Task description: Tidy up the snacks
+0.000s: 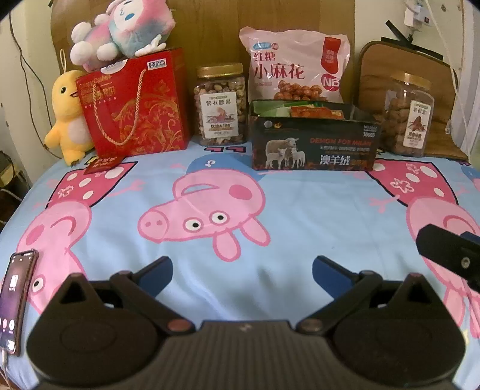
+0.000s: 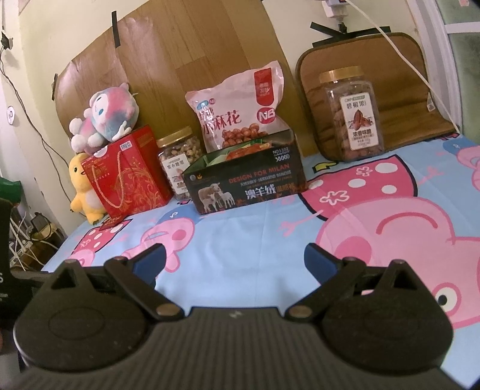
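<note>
Both tongs spread wide, gripping nothing — left tongs (image 1: 242,271) and right tongs (image 2: 234,259) low over the cartoon-pig sheet (image 1: 288,210), well short of the snacks. Far ahead, a dark cardboard box (image 1: 313,144) open on top with packets inside; behind it a glossy pink bag (image 1: 295,67); flanking — two clear gold-lidded jars (image 1: 220,105) (image 1: 409,115). Left: a red gift bag (image 1: 135,105), plush toys.

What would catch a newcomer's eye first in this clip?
The blue cartoon-pig bedsheet fills the foreground. Along the back stands a row: a red gift bag with a pink plush toy on top, then a nut jar, and a pink snack bag behind an open dark box.
</note>
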The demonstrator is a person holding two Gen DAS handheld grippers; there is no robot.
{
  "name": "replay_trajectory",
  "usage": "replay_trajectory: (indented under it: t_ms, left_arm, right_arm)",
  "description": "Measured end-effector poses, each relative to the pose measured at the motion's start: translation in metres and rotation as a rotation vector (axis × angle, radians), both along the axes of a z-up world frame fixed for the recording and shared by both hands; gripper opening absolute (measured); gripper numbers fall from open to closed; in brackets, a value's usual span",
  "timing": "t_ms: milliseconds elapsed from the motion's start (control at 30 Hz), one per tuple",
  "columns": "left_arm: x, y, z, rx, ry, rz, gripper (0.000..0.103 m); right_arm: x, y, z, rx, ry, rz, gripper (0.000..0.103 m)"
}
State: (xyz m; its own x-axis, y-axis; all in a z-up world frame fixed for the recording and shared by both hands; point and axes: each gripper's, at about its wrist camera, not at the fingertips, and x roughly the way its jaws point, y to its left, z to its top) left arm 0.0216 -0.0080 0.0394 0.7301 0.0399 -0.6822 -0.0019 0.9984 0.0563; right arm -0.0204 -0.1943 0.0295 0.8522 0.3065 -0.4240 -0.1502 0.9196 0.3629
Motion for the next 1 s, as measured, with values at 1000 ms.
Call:
replay_trajectory:
  t_ms: [1000]
  left_arm:
    - [0.005,-0.007,0.025,0.009,-0.029,-0.036,0.103]
  right_arm:
    - [0.001,0.000,0.016,-0.011,-0.060,0.008,0.100]
